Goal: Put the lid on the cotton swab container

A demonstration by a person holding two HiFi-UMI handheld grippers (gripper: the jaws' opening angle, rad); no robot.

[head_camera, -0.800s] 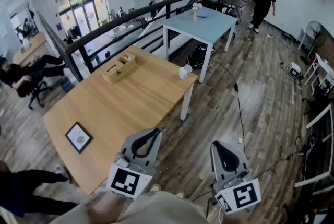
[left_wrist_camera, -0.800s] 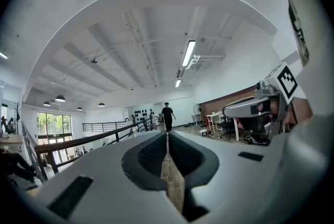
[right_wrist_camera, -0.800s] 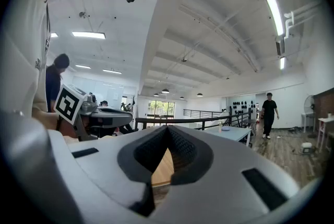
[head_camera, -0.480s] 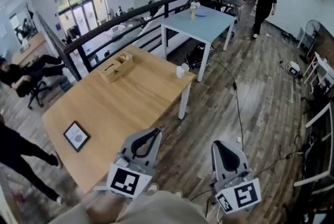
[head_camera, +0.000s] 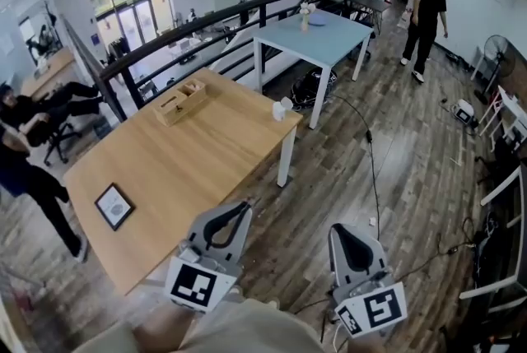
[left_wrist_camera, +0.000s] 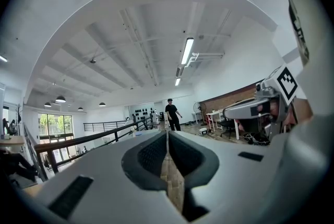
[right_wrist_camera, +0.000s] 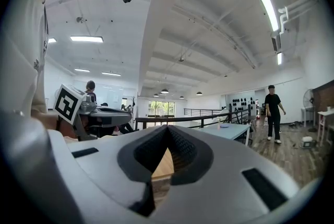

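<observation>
On the far right corner of the wooden table (head_camera: pixel 189 162) stands a small white container (head_camera: pixel 280 109); it is too small to tell a lid from a body. Both grippers hang low in the head view, well short of the table and over the plank floor. The left gripper (head_camera: pixel 240 208) is shut with nothing between its jaws, and in its own view the left gripper (left_wrist_camera: pixel 167 135) shows its jaws pressed together. The right gripper (head_camera: pixel 342 229) is shut and empty too, as the right gripper (right_wrist_camera: pixel 168 129) shows in its own view.
A wooden box (head_camera: pixel 182 102) sits at the table's far side and a framed picture (head_camera: pixel 114 206) near its left edge. Behind stand a blue table (head_camera: pixel 317 34) and a black railing (head_camera: pixel 206 22). A person in black (head_camera: pixel 425 12) walks at the back right; another person (head_camera: pixel 33 187) stands left. A cable (head_camera: pixel 372 170) crosses the floor.
The table has slid slightly left in the head view. The person at the left has walked up beside the table, and the person at the back has stepped right. Both grippers stay shut.
</observation>
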